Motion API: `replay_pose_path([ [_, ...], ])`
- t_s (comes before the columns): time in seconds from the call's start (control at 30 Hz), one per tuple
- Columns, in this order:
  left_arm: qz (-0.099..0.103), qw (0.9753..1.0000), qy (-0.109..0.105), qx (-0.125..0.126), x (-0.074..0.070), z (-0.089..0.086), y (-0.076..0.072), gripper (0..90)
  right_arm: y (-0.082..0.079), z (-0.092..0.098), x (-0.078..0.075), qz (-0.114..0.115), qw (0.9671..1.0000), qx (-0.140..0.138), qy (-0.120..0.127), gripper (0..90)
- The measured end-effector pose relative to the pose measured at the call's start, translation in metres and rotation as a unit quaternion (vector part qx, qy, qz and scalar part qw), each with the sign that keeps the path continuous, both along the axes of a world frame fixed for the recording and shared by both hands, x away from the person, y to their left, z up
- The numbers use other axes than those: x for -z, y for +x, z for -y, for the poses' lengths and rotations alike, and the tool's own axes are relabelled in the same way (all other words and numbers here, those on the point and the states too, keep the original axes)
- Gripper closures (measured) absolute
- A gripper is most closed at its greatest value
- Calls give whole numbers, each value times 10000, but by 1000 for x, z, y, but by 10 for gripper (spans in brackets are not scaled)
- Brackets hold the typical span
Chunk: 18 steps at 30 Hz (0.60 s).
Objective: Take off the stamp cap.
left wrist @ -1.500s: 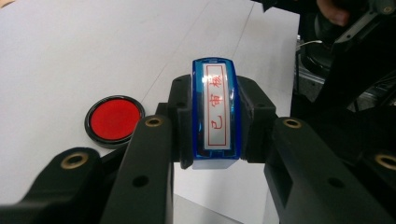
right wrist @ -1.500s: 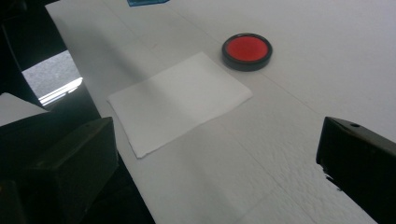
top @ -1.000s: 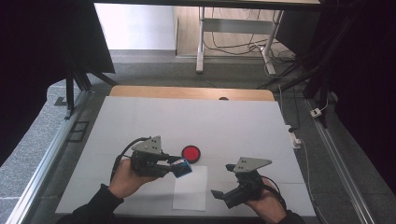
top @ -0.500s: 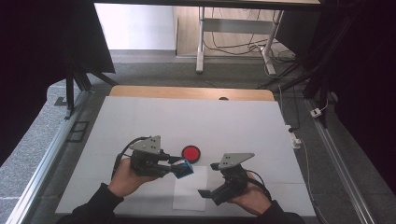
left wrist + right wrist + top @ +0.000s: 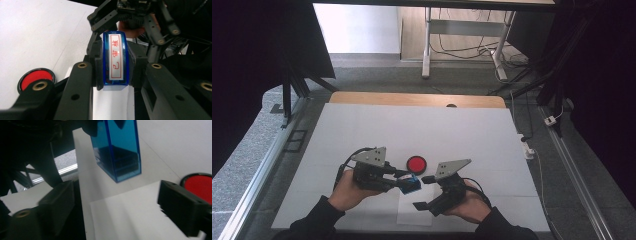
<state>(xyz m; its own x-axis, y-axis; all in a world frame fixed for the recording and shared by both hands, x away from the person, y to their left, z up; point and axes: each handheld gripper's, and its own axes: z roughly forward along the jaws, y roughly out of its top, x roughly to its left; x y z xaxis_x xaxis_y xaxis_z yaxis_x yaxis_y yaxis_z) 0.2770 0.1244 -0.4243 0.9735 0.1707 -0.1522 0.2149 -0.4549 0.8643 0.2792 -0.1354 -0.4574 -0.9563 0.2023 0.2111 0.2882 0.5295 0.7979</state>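
White sheeting covers the table (image 5: 362, 130), with a red ink pad (image 5: 416, 163) near its front middle and a sheet of paper (image 5: 409, 212) just in front of that. Above the paper, the left gripper (image 5: 404, 182) pinches a blue stamp (image 5: 115, 60) between its jaws. Facing it close by, the right gripper (image 5: 424, 192) has its jaws spread wide, holding nothing.
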Motion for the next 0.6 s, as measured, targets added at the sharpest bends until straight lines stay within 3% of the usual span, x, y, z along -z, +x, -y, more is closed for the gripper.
replay_pose_path([
  [0.33,51,9999,-44,146,-1,1,-2,699,7,-7,2,-111,9992,-340,160,461],
  [0.6,50,9995,-119,273,0,0,-2,700,10,-7,1,-153,9983,-488,278,555],
])
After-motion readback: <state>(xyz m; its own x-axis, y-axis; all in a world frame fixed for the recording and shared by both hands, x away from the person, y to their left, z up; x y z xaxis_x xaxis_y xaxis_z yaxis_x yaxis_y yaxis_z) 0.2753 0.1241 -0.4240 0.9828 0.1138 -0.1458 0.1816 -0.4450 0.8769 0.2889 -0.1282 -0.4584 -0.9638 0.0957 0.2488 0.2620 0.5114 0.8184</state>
